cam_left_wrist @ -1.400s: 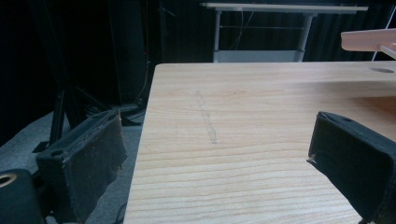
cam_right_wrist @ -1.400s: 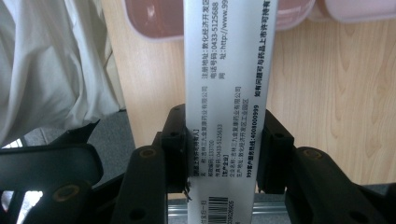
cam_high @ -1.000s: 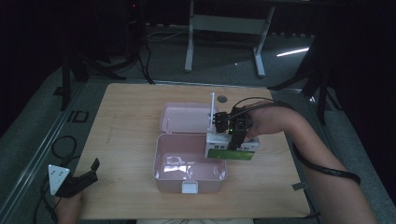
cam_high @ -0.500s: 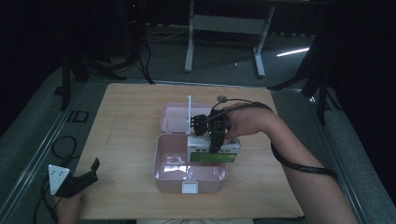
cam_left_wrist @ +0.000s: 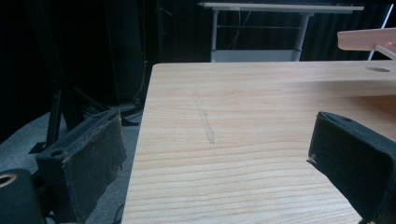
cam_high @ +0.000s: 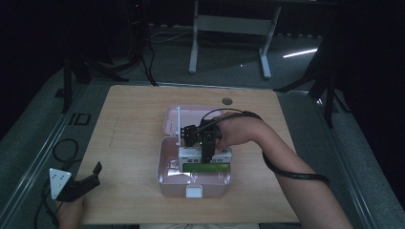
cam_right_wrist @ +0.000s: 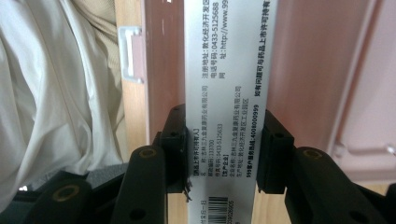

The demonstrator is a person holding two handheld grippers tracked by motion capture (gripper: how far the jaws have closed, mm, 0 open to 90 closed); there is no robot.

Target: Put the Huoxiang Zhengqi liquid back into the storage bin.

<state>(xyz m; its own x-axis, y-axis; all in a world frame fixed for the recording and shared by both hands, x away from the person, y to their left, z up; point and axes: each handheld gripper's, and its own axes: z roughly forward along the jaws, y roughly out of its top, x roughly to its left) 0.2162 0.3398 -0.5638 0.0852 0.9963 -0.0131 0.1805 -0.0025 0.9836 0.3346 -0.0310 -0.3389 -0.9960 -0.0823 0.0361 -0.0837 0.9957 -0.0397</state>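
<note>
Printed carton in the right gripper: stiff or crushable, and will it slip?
The printed carton looks like thin card: its flat faces keep shape between the right gripper, so probably stiff enough, yet crushable if squeezed harder. The smooth surface may slip. Probably light for its size, and it should lie flat in the pink box.

A light wooden desk [cam_high: 129,124] carries an open pink box [cam_high: 165,174] near its middle; its lid lies just behind it.

From the right claw view, the carton [cam_right_wrist: 225,93] runs off the top and bottom edges, so I can't read its full print. The pink lid [cam_left_wrist: 369,38] is cut by the left claw view's right edge. From above, my right claw [cam_high: 206,151] hides part of the carton.
</note>
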